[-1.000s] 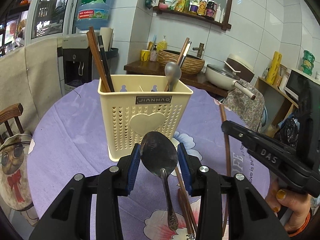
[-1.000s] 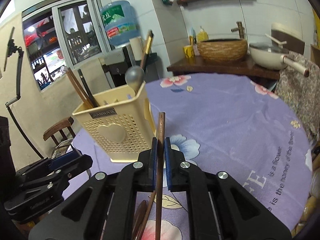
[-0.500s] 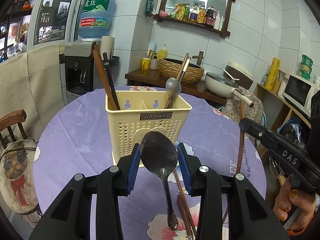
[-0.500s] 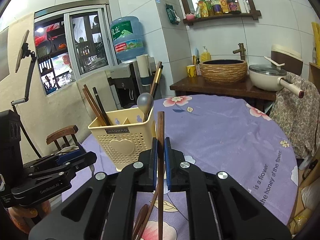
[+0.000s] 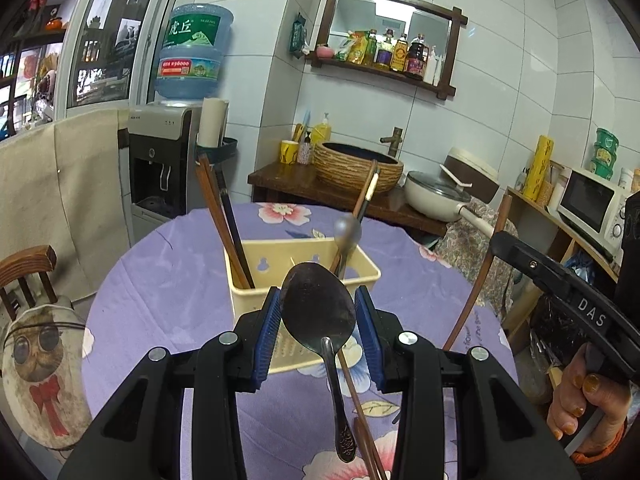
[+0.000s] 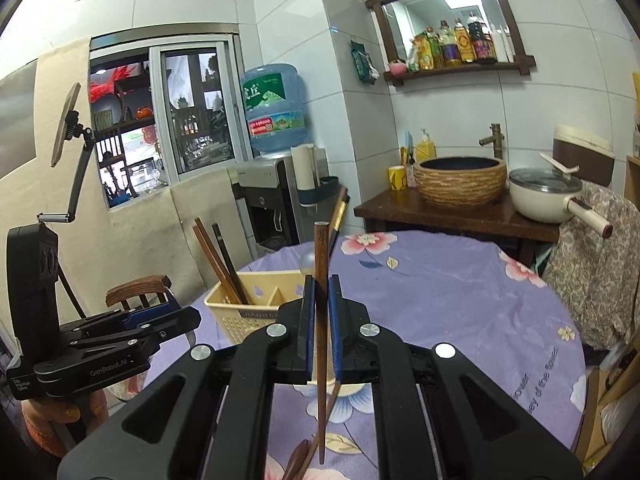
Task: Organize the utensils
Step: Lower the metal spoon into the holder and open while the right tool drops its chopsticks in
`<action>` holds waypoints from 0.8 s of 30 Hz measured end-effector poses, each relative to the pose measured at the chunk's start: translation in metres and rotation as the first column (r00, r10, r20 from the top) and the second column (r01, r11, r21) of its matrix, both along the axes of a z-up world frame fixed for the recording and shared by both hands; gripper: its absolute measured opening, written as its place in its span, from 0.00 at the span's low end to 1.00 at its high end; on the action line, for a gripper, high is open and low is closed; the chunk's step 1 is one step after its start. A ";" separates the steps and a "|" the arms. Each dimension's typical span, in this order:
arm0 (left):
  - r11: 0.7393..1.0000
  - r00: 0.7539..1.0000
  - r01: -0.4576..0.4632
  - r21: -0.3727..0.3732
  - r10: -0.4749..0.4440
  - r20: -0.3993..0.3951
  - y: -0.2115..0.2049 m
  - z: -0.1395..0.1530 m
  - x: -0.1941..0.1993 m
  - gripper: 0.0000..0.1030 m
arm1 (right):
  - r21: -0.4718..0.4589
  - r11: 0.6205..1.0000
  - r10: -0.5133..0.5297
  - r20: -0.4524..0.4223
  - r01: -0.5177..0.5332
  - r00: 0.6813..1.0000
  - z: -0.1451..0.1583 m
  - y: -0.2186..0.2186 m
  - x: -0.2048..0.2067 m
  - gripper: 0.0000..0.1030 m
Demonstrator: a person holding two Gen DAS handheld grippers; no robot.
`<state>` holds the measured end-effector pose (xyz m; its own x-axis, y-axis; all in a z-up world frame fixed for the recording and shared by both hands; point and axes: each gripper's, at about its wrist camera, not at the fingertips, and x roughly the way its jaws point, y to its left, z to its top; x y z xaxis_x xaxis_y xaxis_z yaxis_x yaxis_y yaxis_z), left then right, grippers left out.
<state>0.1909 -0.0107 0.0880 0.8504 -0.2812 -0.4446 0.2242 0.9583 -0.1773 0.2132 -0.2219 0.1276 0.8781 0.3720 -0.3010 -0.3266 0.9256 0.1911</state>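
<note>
The spoon (image 5: 318, 308) bowl is clamped between the left gripper (image 5: 319, 320) pads, handle hanging down. The right gripper (image 6: 321, 320), raised over the table, pinches a chopstick (image 6: 321, 312) upright.

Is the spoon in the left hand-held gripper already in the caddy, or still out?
Still out. The spoon is clamped by its bowl in the left hand-held gripper, above and in front of the cream caddy.

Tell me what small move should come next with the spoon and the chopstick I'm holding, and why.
Probably carry the left hand-held gripper forward over the yellow holder and lower the spoon handle-first into the right compartment, where a spoon already stands. The right hand-held gripper can follow with its chopstick toward the chopsticks on the left.
</note>
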 end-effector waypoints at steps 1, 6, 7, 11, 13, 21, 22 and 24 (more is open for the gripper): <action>1.000 1.000 -0.003 0.002 0.003 0.008 0.001 0.004 0.001 0.36 | -0.005 1.000 0.007 0.010 -0.007 1.000 0.005 0.002 0.000 0.07; 1.000 0.999 -0.005 -0.016 0.006 0.049 0.007 0.032 0.011 0.36 | -0.009 0.999 0.044 0.042 -0.044 0.998 0.036 0.012 0.013 0.07; 1.000 0.998 -0.010 -0.023 0.012 0.060 0.009 0.039 0.015 0.36 | -0.005 0.999 0.050 0.049 -0.050 0.998 0.043 0.013 0.016 0.07; 0.997 0.991 -0.067 -0.050 0.072 0.112 0.019 0.069 0.036 0.36 | 0.025 0.997 0.074 0.089 -0.076 0.993 0.077 0.022 0.032 0.07; 0.993 0.982 -0.098 -0.065 0.107 0.154 0.024 0.083 0.043 0.36 | 0.035 0.996 0.076 0.123 -0.081 0.989 0.093 0.027 0.037 0.07; 0.966 0.947 -0.258 -0.022 0.257 0.193 0.020 0.072 0.091 0.36 | 0.011 1.000 -0.007 0.240 0.004 0.971 0.111 0.055 0.066 0.07; 0.963 0.946 -0.269 -0.010 0.266 0.187 0.019 0.063 0.095 0.36 | 0.003 1.000 -0.010 0.238 0.010 0.971 0.104 0.058 0.070 0.07; 0.962 0.950 -0.272 -0.004 0.269 0.160 0.016 0.043 0.100 0.36 | -0.012 0.999 -0.030 0.226 0.034 0.974 0.084 0.065 0.078 0.07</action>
